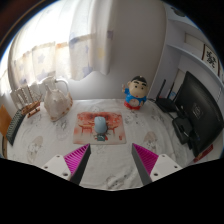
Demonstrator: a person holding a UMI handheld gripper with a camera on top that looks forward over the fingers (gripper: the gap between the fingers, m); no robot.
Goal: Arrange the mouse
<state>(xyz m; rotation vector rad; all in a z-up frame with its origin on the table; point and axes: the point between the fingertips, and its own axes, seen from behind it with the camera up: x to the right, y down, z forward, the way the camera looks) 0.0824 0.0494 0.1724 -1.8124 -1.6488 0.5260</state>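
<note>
A grey mouse [100,124] lies on an orange-patterned mouse mat [101,126] in the middle of the table, beyond my fingers. My gripper [112,162] is open and empty, held above the near part of the table. Its two fingers [75,158] with magenta pads stand wide apart, with only the patterned tablecloth [112,155] between them. The mouse is well ahead of the fingertips and apart from them.
A blue and yellow cartoon figure [136,94] stands behind the mat to the right. A pale bag [56,98] sits at the back left. A dark monitor [196,105] and black devices [184,128] stand at the right. A window with curtains is behind.
</note>
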